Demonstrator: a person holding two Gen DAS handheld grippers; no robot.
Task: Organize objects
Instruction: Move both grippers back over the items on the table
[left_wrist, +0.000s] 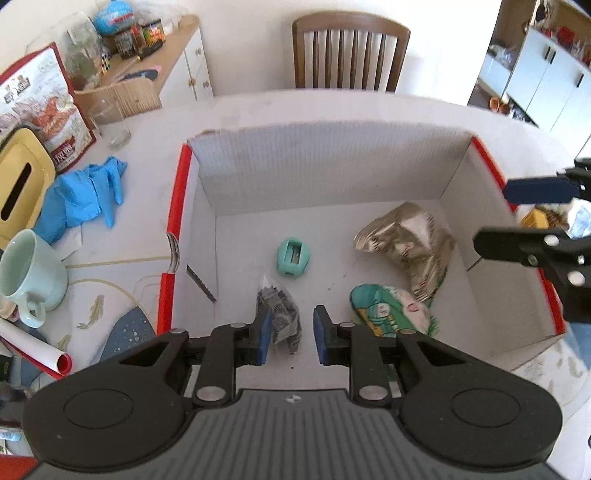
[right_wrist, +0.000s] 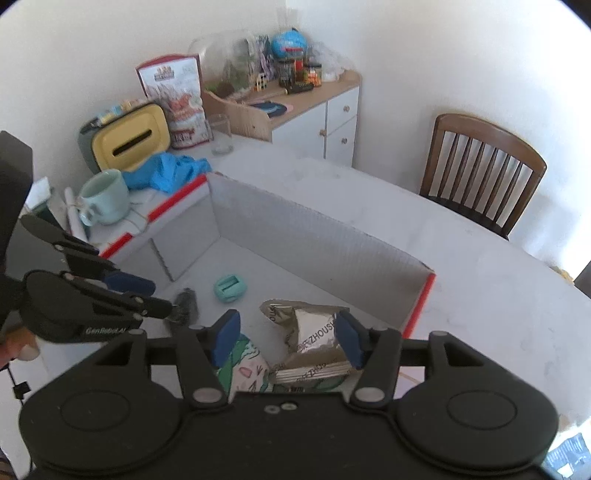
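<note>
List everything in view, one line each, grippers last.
box: 1, white with red edges, on the table
dark packet: 1, black, in box, between left gripper's fingers, not gripped
sharpener: 1, teal, box middle
foil bag: 1, silver-gold, box right
green pouch: 1, green and white, beside the foil bag
gloves: blue heap, left of box
mug: 1, pale green, left of box
glass: 1, clear, behind gloves
tissue box: 1, yellow, far left
chair: 1, brown, behind table
cabinet: 1, white, cluttered top
left gripper: open, over box
right gripper: open, above foil bag
</note>
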